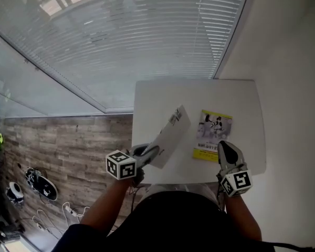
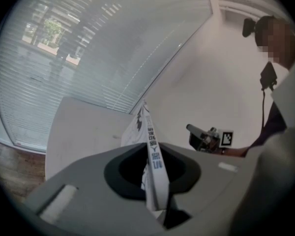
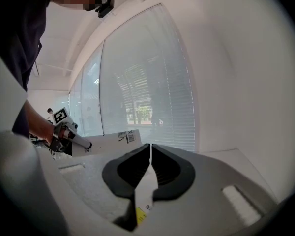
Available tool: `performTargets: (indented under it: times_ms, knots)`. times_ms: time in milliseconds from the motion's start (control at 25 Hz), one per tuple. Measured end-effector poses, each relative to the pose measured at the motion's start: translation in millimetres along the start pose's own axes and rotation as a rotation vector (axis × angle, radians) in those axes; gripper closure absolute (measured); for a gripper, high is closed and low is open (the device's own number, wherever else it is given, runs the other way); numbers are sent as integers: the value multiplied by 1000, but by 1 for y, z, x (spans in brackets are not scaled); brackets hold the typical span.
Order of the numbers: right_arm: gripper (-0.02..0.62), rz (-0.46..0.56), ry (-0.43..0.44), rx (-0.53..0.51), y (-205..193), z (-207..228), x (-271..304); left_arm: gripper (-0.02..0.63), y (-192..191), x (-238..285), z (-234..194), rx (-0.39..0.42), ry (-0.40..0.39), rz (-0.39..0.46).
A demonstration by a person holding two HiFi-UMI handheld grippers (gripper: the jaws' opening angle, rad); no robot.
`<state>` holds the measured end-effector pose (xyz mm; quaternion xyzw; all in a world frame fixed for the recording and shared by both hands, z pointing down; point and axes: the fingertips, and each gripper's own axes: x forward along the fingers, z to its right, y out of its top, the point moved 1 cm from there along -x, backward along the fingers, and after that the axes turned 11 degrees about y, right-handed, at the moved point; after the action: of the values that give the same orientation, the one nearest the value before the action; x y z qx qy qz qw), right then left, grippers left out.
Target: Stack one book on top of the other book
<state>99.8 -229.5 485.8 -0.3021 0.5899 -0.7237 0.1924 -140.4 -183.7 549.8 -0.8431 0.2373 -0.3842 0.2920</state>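
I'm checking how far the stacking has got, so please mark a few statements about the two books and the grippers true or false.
1. The left gripper holds the white book. True.
2. The white book rests on the yellow book. False: they are apart, side by side over the table.
3. The right gripper stands wide open and empty. False: its jaws are shut on the yellow book's edge.
4. In the head view, the yellow book is right of the white book. True.
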Motion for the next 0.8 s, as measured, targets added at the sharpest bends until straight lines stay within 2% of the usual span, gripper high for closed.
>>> performTargets:
  times_ms: [520, 680, 800]
  knots:
    - [594, 30, -68, 18, 11, 30, -38, 549, 31, 35, 49, 63, -59, -7]
    - [594, 43, -86, 30, -9, 49, -60, 549, 18, 60, 73, 91, -82, -24]
    - [594, 43, -100, 38, -6, 48, -62, 549, 23, 59, 83, 98, -109, -35]
